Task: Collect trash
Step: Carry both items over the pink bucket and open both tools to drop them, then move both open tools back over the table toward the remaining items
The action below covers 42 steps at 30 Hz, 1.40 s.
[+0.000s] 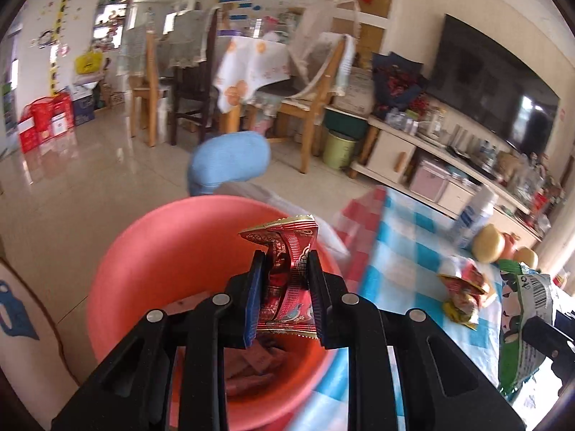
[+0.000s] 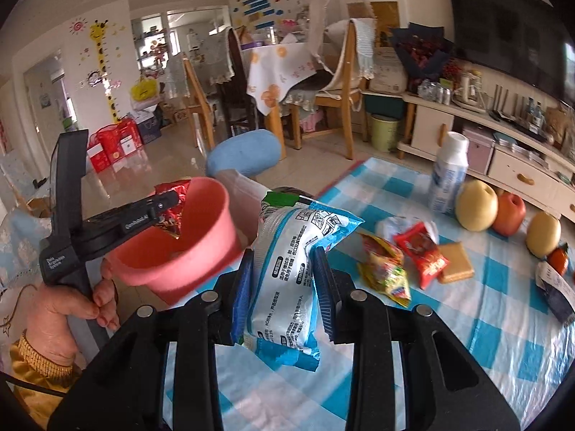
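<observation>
My left gripper (image 1: 285, 262) is shut on a crumpled red foil wrapper (image 1: 287, 251) and hangs over the mouth of the pink bin (image 1: 154, 251), which holds some scraps. In the right wrist view that same left gripper (image 2: 169, 199) reaches over the pink bin (image 2: 201, 230) with the red foil wrapper (image 2: 172, 190), a hand gripping its handle. My right gripper (image 2: 284, 262) is shut on a white and blue snack bag (image 2: 291, 258) above the checked tablecloth (image 2: 485, 323), right of the bin. More wrappers (image 2: 402, 262) lie on the cloth.
On the cloth stand a white bottle (image 2: 449, 176), pears and an apple (image 2: 508, 212), a biscuit (image 2: 456, 264) and another packet at the right edge. A blue stool (image 2: 244, 154) stands beyond the bin. Chairs, a dining table and a TV cabinet (image 2: 503, 143) line the back.
</observation>
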Available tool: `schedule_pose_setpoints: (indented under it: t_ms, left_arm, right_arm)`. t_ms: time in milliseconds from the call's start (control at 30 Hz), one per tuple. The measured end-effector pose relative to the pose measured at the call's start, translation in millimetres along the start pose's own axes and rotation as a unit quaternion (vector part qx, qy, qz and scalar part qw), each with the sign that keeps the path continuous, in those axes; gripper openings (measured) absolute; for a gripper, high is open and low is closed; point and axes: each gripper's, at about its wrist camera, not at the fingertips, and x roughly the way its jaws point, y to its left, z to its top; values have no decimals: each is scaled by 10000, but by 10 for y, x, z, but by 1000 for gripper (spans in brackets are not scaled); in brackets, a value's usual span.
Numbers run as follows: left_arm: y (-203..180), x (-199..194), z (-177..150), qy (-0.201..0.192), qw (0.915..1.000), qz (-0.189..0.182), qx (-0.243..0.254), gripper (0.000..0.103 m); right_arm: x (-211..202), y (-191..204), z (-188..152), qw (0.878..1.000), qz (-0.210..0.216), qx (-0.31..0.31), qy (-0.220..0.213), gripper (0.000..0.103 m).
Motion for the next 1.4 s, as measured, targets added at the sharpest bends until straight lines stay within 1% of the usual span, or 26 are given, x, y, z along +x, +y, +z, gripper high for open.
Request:
schedule_pose_setpoints:
  t_ms: [100, 167, 300, 467, 600, 633, 700, 733, 767, 833, 933, 1033, 1067, 1133, 1400]
  left_arm:
    - [203, 31, 45, 19, 9996, 187, -205, 25]
    - [342, 72, 63, 57, 9990, 337, -301, 25]
    - [547, 163, 57, 197, 9976, 499, -429, 25]
    - [753, 236, 66, 303, 9959, 526, -664, 25]
    - [821, 302, 62, 380, 9947, 486, -818, 26]
    - [828, 319, 57, 405, 9945, 484, -836, 28]
    - [820, 333, 64, 407, 9945, 504, -823, 39]
    - [809, 329, 69, 376, 9947, 518, -802, 54]
    - [797, 322, 73, 331, 9948, 565, -783, 69]
    - [748, 297, 74, 233, 9952, 639, -697, 75]
    - [656, 292, 88, 185, 9959, 708, -531, 89]
    - [551, 270, 93, 174, 9959, 843, -286, 90]
    - [527, 269, 99, 182, 9959, 855, -230, 91]
    - [476, 261, 99, 188, 9961, 855, -137, 92]
    - [244, 260, 89, 197, 9952, 928, 234, 93]
  right_arm:
    - [230, 348, 190, 9994, 219, -277, 26, 35]
    - [362, 518, 282, 9986, 319, -413, 54, 35]
    - [636, 825, 439, 9968, 513, -603, 107, 35]
    - [976, 1065, 543, 9955, 599, -695, 231, 35]
    - [1147, 1092, 513, 9948, 652, -683, 383, 37]
    - [1173, 1079, 505, 9945, 691, -653, 440, 38]
    - [1191, 1059, 490, 9950, 665, -634, 390, 46]
    - [1178, 1045, 485, 9957, 612, -619, 321, 58]
    - [1165, 1021, 472, 9963, 562, -595, 251, 64]
    - [1093, 981, 450, 9975, 436, -549, 119, 70]
    - [967, 911, 393, 9984, 105, -558, -54, 85]
    - [856, 814, 328, 9983, -113, -557, -104, 87]
    - [833, 776, 309, 9983, -183, -551, -97, 90]
    - [779, 715, 255, 9979, -345, -539, -67, 92]
    - [594, 473, 41, 9970, -634, -429, 59, 92]
